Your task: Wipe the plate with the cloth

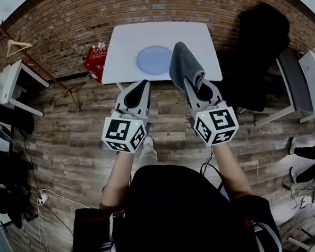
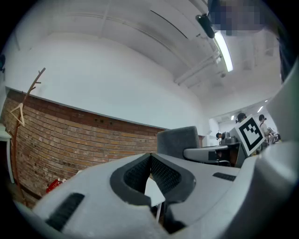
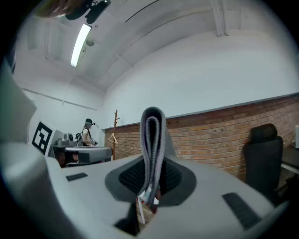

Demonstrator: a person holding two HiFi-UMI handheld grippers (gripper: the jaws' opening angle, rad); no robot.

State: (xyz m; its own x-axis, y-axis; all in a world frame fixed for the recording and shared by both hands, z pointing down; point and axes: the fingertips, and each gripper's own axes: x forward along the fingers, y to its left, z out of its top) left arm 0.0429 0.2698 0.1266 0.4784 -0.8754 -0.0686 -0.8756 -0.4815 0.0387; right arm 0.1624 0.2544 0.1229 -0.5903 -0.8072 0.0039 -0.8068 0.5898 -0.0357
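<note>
Right tool [image 3: 150, 181] clamps soft folded grey cloth [image 1: 184, 62]; left tool [image 2: 150, 173] closed, empty. Pale blue round plate [image 1: 154, 60] probably slides: brace rim.

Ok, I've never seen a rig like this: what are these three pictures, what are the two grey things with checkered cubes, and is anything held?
There is no robot arm: a person holds a two-jaw gripper in each hand, and the marker cubes are part of those grippers. The head view comes from a camera on the person's head, looking steeply down. The other two cameras ride on the grippers and look along their jaws. Ahead stands a white table with a pale blue plate on it. The right gripper is shut on a folded grey cloth that sticks out past its jaws. The left gripper is shut and empty. The cloth is not on the plate yet.
</note>
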